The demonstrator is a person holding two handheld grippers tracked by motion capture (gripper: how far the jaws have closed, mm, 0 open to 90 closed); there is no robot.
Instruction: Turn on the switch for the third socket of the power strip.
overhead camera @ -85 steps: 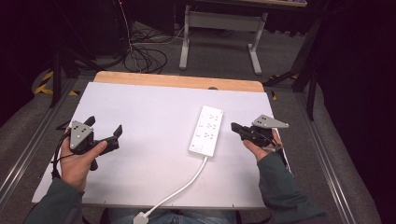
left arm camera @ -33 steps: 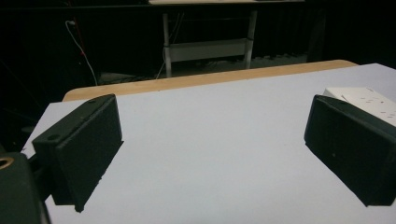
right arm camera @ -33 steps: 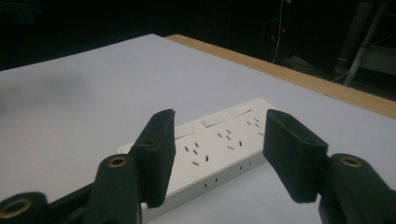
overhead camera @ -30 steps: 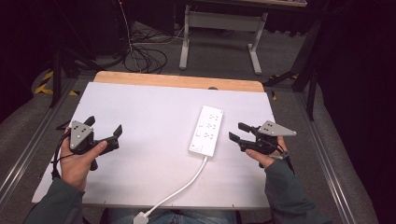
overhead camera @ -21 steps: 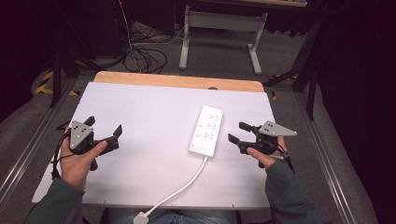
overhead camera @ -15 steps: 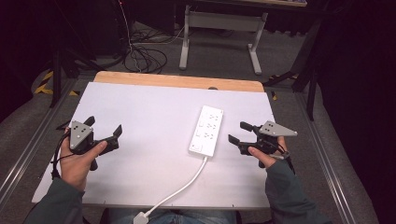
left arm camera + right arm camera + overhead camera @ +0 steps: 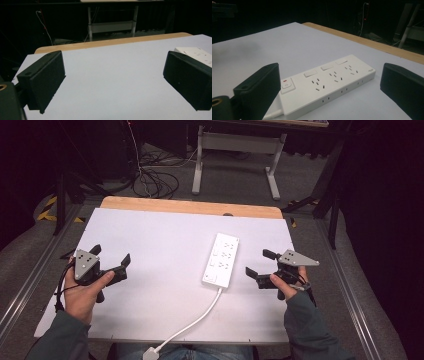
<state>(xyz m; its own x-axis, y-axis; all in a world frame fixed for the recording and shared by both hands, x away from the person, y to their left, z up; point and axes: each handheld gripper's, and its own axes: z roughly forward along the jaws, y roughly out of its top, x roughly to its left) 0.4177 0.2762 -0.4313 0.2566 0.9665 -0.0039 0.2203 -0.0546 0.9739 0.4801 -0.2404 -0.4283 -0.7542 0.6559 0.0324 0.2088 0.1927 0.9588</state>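
Lying flat on the white worktop (image 7: 165,245), a white power strip (image 7: 221,260) sits right of centre, its long axis running from near to far and tilted slightly to the right at the far end; its white cable (image 7: 192,322) leaves the near end and curves down toward the worktop's near edge, ending in a white plug (image 7: 150,353) just past that edge. The left gripper (image 7: 111,265) is held in the person's left hand (image 7: 82,292) over the left part of the worktop, well apart from the strip, jaws wide apart with nothing between them; the left gripper view looks across bare white surface, with a corner of the strip behind one jaw. The right gripper (image 7: 259,264) is held in the right hand (image 7: 285,282) just beside the strip's right side, pointing at it, jaws spread and not touching it; the right gripper view shows the strip between the two jaws, with a switch marked by a small red light (image 7: 286,85) at its cable end, three rocker covers and rows of sockets; a bare wooden strip (image 7: 192,206) edges the far side.
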